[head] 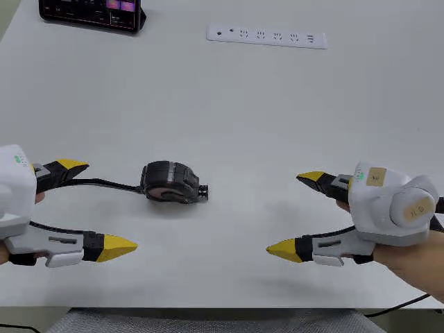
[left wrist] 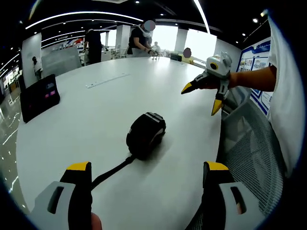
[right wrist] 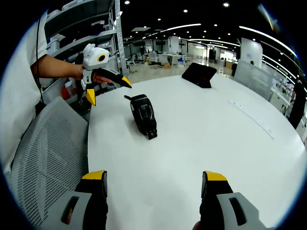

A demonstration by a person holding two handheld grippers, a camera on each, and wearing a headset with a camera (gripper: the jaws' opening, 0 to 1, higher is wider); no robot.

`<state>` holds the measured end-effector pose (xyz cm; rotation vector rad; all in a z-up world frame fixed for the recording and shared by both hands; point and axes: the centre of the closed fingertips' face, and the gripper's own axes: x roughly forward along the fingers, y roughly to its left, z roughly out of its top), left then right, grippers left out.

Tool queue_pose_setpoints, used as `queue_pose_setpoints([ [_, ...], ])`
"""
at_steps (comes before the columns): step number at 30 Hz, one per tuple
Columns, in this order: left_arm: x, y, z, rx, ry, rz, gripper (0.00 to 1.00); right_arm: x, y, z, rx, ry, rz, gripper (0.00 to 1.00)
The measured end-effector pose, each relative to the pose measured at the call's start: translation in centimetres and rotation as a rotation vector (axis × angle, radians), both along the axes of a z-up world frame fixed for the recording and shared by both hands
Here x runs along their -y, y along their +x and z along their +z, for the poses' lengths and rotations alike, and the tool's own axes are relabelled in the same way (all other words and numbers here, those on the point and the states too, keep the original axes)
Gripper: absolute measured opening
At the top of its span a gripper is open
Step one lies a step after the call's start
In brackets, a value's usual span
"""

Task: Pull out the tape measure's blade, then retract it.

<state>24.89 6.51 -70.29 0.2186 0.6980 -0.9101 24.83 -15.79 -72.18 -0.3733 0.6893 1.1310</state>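
A black tape measure (head: pixel 170 182) lies on its side on the white table (head: pixel 229 104), its blade tip facing right and a black wrist strap (head: pixel 104 183) trailing left. In the left gripper view the tape measure (left wrist: pixel 146 134) sits ahead of the jaws; in the right gripper view it (right wrist: pixel 144 113) lies farther off. My left gripper (head: pixel 111 205) is open at the left, its yellow tips wide apart around the strap's end. My right gripper (head: pixel 297 212) is open at the right, well apart from the tape measure. Both hold nothing.
A white power strip (head: pixel 266 35) lies at the far side of the table. A dark tablet (head: pixel 92 14) stands at the far left corner. A grey mesh chair (right wrist: pixel 43 158) is at the table's near edge. People stand far behind in the left gripper view.
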Motion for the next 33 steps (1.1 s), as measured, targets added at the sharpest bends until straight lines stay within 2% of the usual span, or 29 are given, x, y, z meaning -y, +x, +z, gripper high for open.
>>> queue_pose_setpoints([
  [8,0.3,0.6,-0.4,-0.001,0.016,-0.022,0.99,-0.7,0.6,-0.3,-0.002,-0.002,0.029,0.80],
  [17,0.9,1.2,-0.7,-0.002,0.028,-0.049,0.99,-1.8,1.2,-0.7,0.000,-0.004,0.066,0.80],
  [28,2.0,1.9,-1.2,-0.008,0.064,-0.119,0.98,-2.9,1.9,-1.5,-0.008,-0.007,0.121,0.79],
  [33,2.6,2.4,-1.5,-0.015,0.081,-0.156,0.95,-3.7,2.3,-2.0,-0.009,-0.016,0.152,0.77],
])
